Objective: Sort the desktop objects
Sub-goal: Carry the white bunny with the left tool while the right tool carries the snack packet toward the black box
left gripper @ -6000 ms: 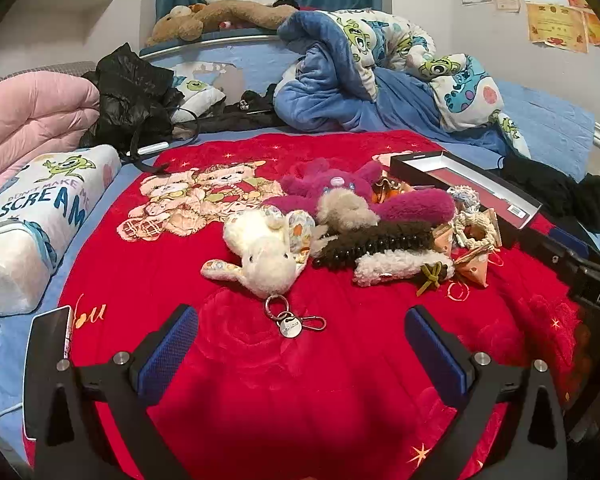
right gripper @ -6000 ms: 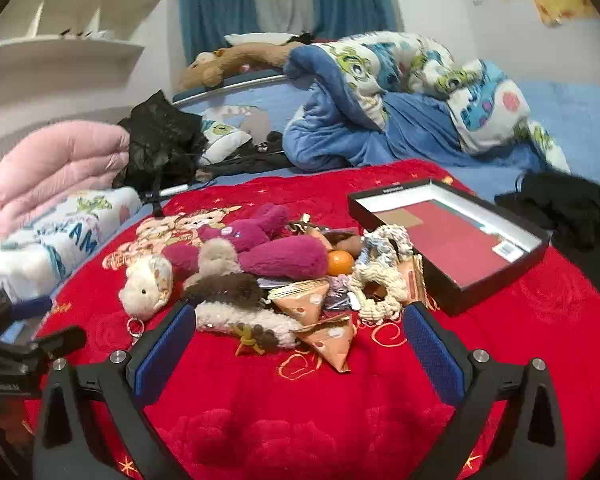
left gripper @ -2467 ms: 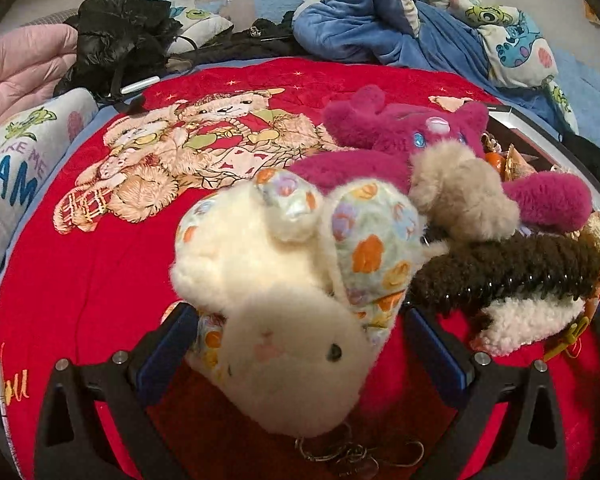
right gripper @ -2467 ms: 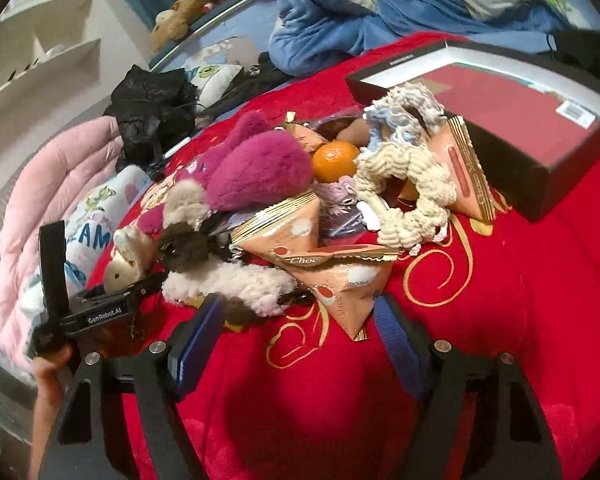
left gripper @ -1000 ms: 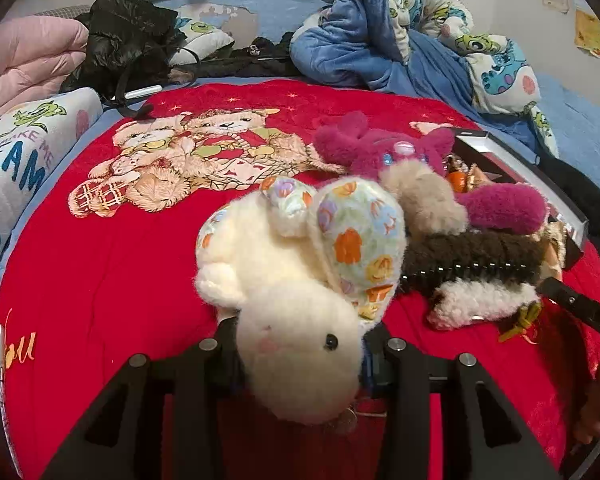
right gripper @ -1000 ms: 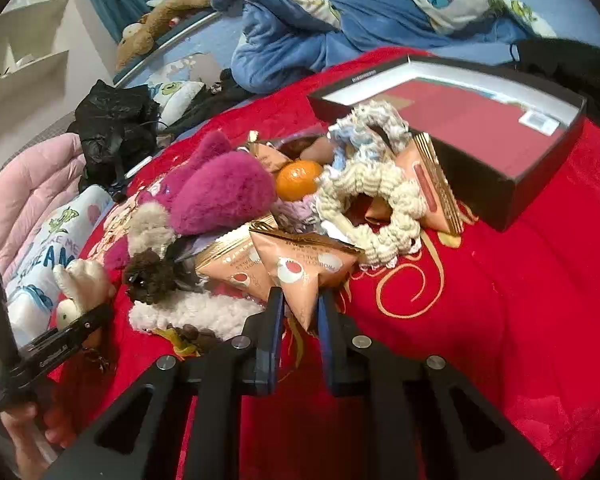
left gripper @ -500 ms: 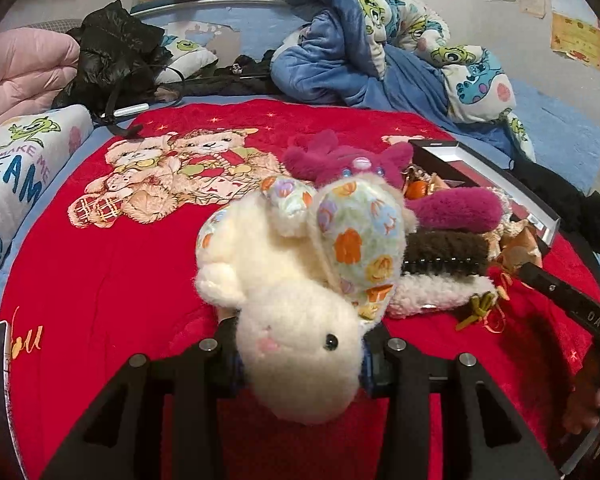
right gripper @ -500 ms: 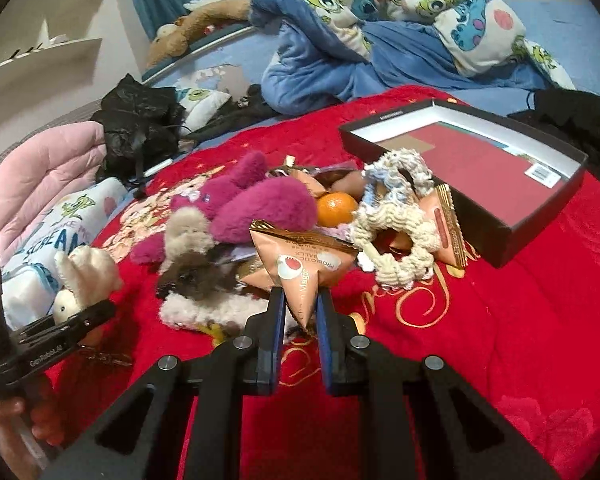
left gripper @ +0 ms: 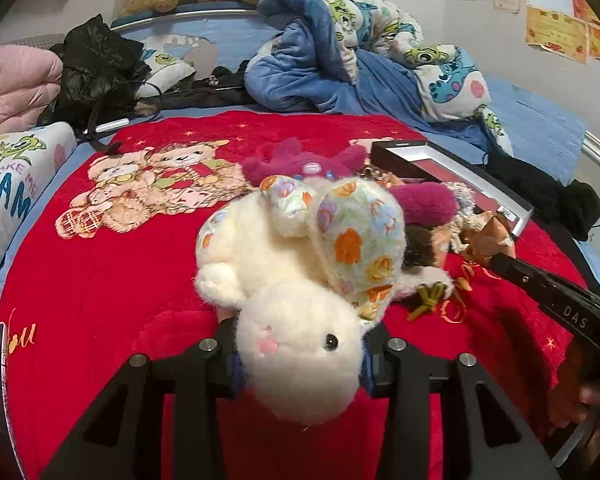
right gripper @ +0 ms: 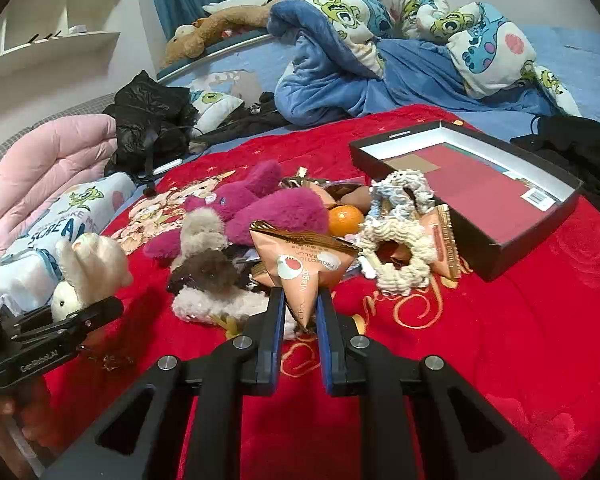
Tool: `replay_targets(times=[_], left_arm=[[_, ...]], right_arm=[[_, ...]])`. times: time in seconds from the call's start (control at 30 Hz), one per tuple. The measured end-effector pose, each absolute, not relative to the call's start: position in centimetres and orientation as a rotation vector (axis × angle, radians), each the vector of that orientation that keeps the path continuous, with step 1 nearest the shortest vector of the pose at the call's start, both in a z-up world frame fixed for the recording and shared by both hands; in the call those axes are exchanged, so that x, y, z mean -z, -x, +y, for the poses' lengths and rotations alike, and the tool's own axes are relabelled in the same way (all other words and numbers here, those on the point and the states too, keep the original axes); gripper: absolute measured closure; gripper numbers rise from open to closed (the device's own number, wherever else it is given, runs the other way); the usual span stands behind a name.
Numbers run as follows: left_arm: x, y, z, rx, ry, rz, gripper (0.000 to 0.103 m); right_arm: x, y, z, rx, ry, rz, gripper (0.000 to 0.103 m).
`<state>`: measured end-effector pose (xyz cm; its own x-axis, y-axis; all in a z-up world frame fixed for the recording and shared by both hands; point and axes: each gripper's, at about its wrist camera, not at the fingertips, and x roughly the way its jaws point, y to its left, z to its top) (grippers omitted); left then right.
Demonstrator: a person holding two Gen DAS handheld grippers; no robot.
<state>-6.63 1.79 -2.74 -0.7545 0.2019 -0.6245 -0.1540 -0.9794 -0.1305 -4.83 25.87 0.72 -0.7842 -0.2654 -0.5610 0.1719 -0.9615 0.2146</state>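
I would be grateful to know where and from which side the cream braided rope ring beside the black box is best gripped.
Probably on the near arc of the cream braided rope ring, coming from the front at a downward slant, one finger in the open centre and one outside. It lies tilted on orange snack packets, its far side crowded by the blue-and-white rope ring and the black box, so the thick near arc is freest.

A cream plush rabbit (left gripper: 300,280) with floral-print ears faces the camera upside down; a peach triangular snack packet (right gripper: 304,268) stands point-down.
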Motion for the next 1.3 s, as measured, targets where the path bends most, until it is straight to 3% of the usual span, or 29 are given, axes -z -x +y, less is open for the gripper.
replay_targets(times=[0.77, 0.97, 1.3], left_arm=[[-0.9, 0.0, 18.8, -2.592, 0.891, -0.035, 0.06], [-4.2, -1.4, 20.1, -2.533, 0.913, -0.126, 0.06], [-9.1, -1.4, 21.5, -2.582, 0.789, -0.018, 0.059]], right_arm=[[-2.7, -3.0, 35.5, 2.819, -0.817, -0.247, 0.087], [-3.8, -5.4, 36.6, 2.833, -0.746, -0.257, 0.087], [-5.2, -8.5, 39.6, 2.877, -0.713, -0.267, 0.087]])
